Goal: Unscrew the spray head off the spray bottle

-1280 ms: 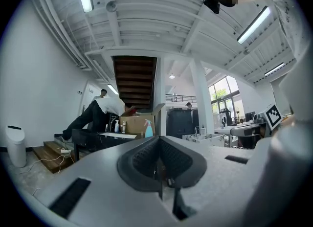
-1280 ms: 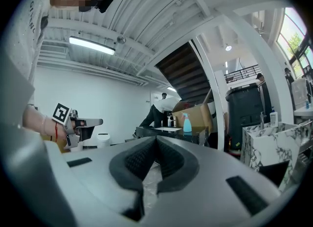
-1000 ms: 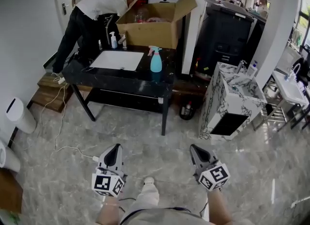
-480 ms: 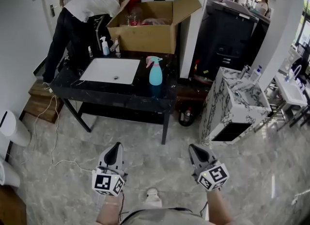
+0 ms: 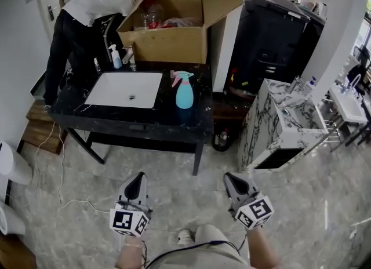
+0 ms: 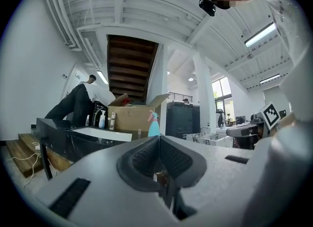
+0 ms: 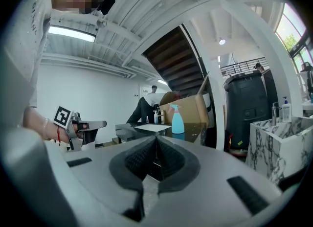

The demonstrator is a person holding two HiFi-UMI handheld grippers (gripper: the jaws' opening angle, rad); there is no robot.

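Left gripper (image 5: 137, 184) and right gripper (image 5: 232, 182) both pinched together, empty, held low ahead of me. Over the last second I've drawn nearer the black counter (image 5: 174, 120). Spray bottle (image 5: 184, 91) stands upright there beside the sink (image 5: 124, 90), head on. Well apart yet, so unscrewing not begun.

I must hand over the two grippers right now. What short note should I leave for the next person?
Left gripper: shut, empty.
Right gripper: shut, empty.
Both held low above the floor, away from the counter.
Spray bottle stands upright on the black counter, right of the sink, spray head on.
Done: nothing yet.
Left: walk up, grip the bottle, unscrew the head.
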